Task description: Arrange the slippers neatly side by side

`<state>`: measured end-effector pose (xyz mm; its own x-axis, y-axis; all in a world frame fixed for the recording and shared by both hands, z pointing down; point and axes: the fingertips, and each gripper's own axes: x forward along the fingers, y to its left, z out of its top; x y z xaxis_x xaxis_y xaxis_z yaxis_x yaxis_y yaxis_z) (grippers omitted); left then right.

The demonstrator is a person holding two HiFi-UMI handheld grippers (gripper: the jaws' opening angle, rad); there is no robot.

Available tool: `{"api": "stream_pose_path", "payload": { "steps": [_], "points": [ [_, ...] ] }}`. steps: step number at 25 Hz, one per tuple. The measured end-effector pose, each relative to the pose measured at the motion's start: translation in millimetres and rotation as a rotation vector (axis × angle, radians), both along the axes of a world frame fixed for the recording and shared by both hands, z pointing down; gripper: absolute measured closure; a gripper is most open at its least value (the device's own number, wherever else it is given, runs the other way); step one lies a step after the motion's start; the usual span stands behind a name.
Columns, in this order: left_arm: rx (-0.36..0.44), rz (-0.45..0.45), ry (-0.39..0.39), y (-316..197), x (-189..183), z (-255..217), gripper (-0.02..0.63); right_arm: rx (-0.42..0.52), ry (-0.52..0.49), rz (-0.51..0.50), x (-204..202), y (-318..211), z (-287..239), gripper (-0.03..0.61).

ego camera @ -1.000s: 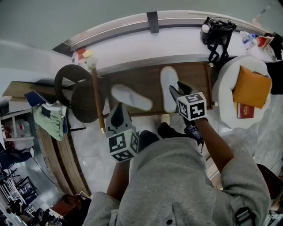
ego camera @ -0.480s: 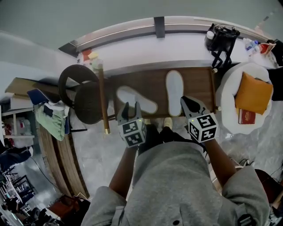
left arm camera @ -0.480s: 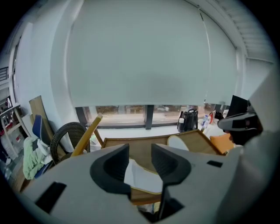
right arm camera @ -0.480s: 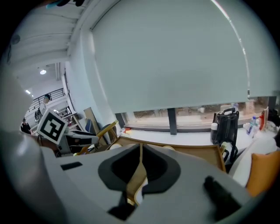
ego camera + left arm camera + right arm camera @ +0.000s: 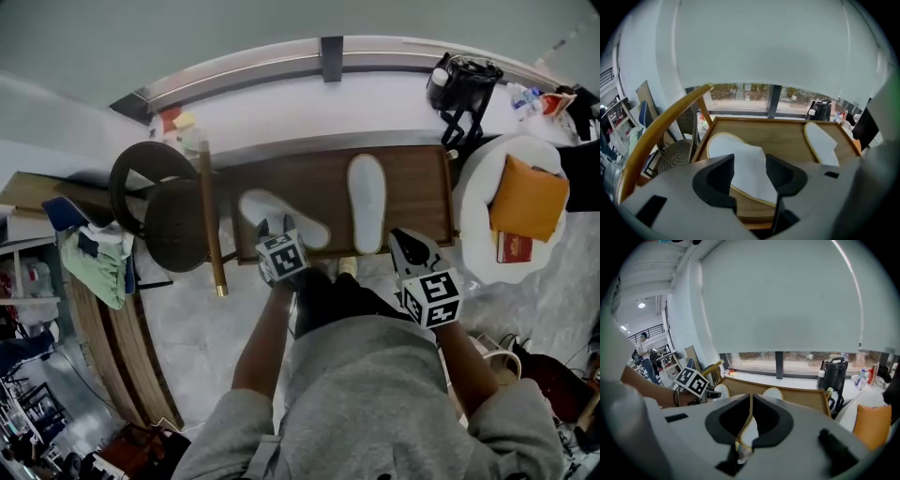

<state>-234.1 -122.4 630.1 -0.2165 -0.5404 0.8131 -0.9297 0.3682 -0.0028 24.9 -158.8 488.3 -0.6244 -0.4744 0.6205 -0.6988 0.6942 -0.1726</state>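
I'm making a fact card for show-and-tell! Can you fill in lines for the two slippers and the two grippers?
left slipper: white, lying slanted on the wooden board
right slipper: white, lying straight, apart from the other one
left gripper: fingers apart, they have just been opening; the slanted slipper's near end shows between them, not pinched
right gripper: fingers shut, nothing held, near the board's front edge
neatly side by side: not yet
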Motion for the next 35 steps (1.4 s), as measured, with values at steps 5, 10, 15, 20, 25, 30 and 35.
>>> {"api": "stream_pose_path", "payload": {
  "steps": [5, 10, 15, 20, 25, 30, 35],
  "points": [
    [-0.024, -0.069, 0.029, -2.2, -0.6, 22.2, 0.390, -0.003, 0.036, -0.003, 5.4, 6.8, 3.6, 0.541],
    [-0.048, -0.152, -0.026, 3.7, -11.2, 28.2, 0.430, -0.009, 0.049, -0.003, 8.6, 10.4, 5.2, 0.541],
    [-0.028, -0.143, -0.109, 2.3, -18.0, 20.4, 0.562, -0.008, 0.059, -0.011, 10.8, 10.1, 7.5, 0.541],
    [-0.010, -0.135, -0.116, 7.5, -16.4, 13.9, 0.583, -0.011, 0.052, -0.004, 14.4, 9.9, 8.4, 0.542],
    [0.004, -0.085, -0.143, 6.7, -11.2, 3.7, 0.584, -0.014, 0.040, 0.000, 13.8, 8.8, 9.9, 0.541],
    [0.028, -0.022, -0.143, 2.3, -0.4, -7.8, 0.584, -0.010, 0.022, 0.009, 16.3, 8.4, 10.3, 0.542],
    [0.050, 0.107, -0.152, -10.5, 18.5, -17.7, 0.584, -0.011, 0.007, 0.027, 20.7, 8.4, 9.3, 0.543]
  ]
}}
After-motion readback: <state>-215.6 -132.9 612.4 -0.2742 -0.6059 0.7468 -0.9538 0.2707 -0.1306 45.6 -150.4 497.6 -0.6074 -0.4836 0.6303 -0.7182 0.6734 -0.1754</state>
